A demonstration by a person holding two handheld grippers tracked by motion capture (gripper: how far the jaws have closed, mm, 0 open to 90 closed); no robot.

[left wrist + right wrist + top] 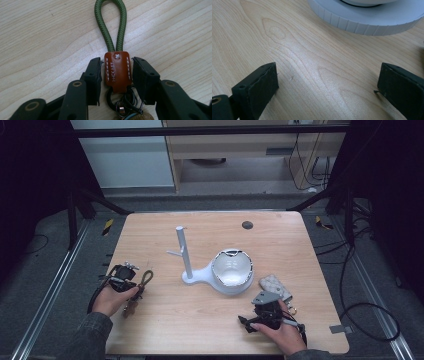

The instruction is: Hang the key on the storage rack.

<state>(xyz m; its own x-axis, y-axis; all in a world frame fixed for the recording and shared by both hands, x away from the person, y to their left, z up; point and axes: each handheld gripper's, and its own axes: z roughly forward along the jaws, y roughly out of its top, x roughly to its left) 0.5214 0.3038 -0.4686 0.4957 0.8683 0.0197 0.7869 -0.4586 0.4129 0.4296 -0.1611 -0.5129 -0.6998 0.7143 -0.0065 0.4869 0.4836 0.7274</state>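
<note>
- My left gripper (117,72) sits low at the left side of the wooden table (210,320), and its jaws bracket the brown leather tab (117,71) of the keychain (140,287).
- In the left gripper view the two pads stand close on either side of that tab. A thin sliver of gap shows along each edge, so I read the jaws as nearly clenched around it but not pressing.
- The tab lies flat on the wood, stitched side up. Its green cord loop (111,22) runs straight away from the jaws.
- Below the tab, between the jaw arms, hangs a cluster of dark metal rings (123,100).
- From the high view, the keychain lies near the table's left edge, just beside my left hand (111,300) and well apart from the white stand.
- My right gripper (327,87) has its jaws spread wide, released, with bare wood grain between the pads.
- The right gripper view has the ribbed white base (367,20) of the stand just ahead, and the jaws are not touching it.
- The white stand (220,270), with its upright post (183,252) and bowl (231,267), sits at the table's middle.
- A small patterned pouch (275,286) lies just beside my right hand (280,332), close to the bowl.
</note>
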